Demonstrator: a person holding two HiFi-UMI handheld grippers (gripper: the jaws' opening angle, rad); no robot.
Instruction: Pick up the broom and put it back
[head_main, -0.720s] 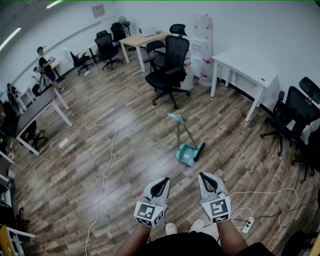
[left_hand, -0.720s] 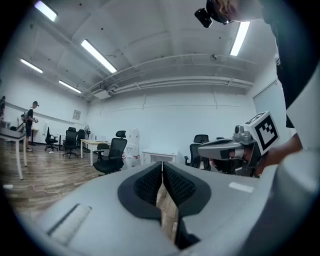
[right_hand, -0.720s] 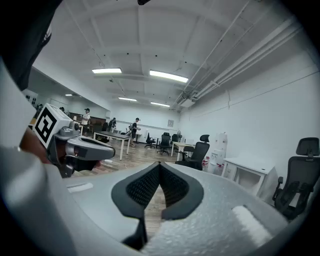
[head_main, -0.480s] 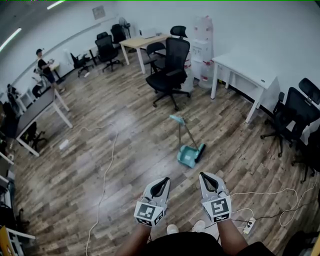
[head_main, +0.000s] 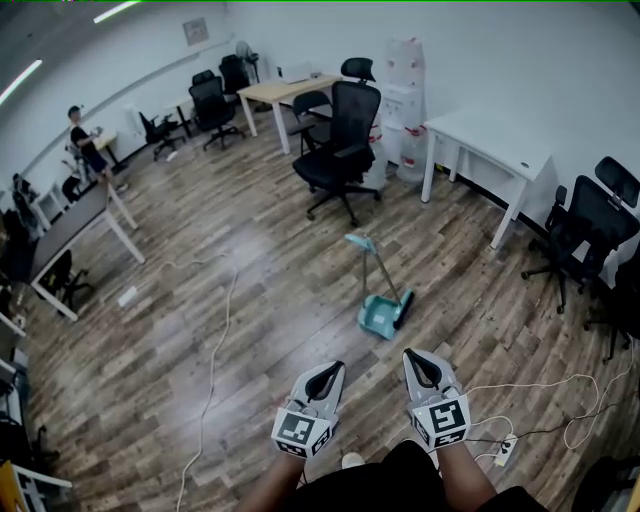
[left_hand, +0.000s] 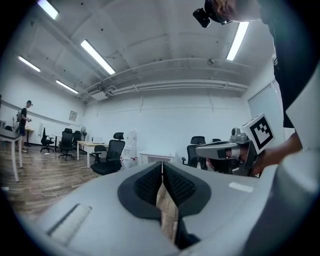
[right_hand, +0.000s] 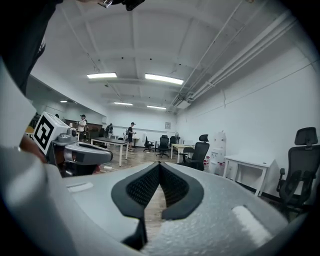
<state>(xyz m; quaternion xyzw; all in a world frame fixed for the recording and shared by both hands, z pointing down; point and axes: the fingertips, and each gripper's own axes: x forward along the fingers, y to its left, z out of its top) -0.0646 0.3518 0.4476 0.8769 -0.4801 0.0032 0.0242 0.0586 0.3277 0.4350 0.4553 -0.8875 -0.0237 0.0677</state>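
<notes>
Teal broom (head_main: 384, 280) is sitting on the wood floor (head_main: 250, 300) well ahead, untouched, while left gripper (head_main: 330, 372) & right gripper (head_main: 421, 360) are hanging level w/ jaws together, empty, so prob. approach step, next needing closing in & spreading jaws round the handle.

Pale grey left gripper (head_main: 328, 369) and right gripper (head_main: 419, 356), black ribbed pads (left_hand: 147, 185), black-and-white marker cubes (head_main: 303, 431), dark clothing (head_main: 400, 488), white shoe (head_main: 351, 461)

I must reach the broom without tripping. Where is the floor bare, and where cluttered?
Bare wooden floor lies between the long white cable and the teal broom-and-dustpan set, and from that set up to the black office chair. Crowded: a white power strip with looped cords at lower right.
</notes>
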